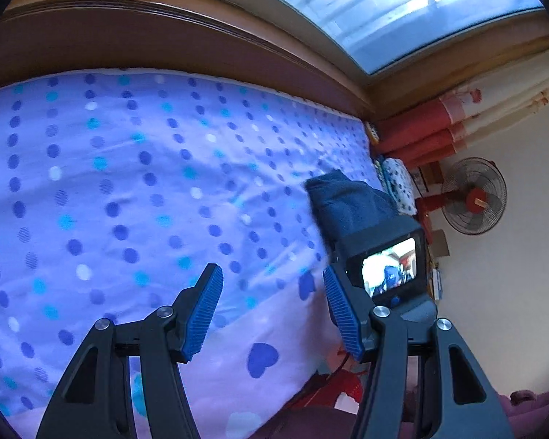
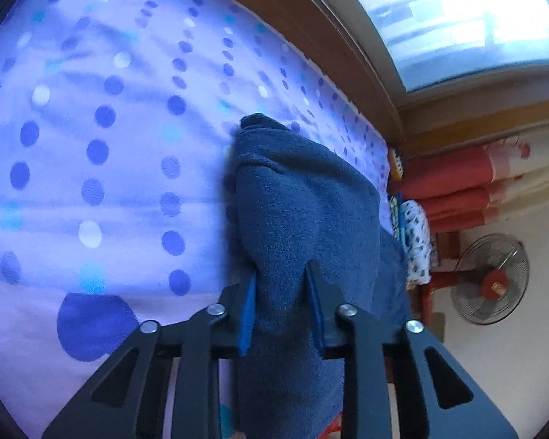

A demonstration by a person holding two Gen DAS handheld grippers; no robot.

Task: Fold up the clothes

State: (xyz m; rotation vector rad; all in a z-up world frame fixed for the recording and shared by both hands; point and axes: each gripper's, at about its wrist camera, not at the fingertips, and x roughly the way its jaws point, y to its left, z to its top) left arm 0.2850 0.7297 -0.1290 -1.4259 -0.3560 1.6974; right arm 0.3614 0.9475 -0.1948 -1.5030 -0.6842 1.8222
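Towel [image 2: 303,201], dark blue and folded into a thick bundle, runs between the right gripper [image 2: 282,285]'s blue pads and extends beyond the fingertips onto the dotted bedsheet [image 2: 91,128]. Both pads pinch its nearer end, jaws narrowed. Left gripper [image 1: 272,274] stands half spread over the sheet, holding nothing, the plush, softly creased towel lying beyond its right finger.

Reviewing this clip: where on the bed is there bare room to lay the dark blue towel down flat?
The polka-dot bedsheet lies bare from the wooden headboard across to the left gripper. It is crowded at the bed's right edge, where the right gripper clamps the dark blue towel beside a spotted bundle.
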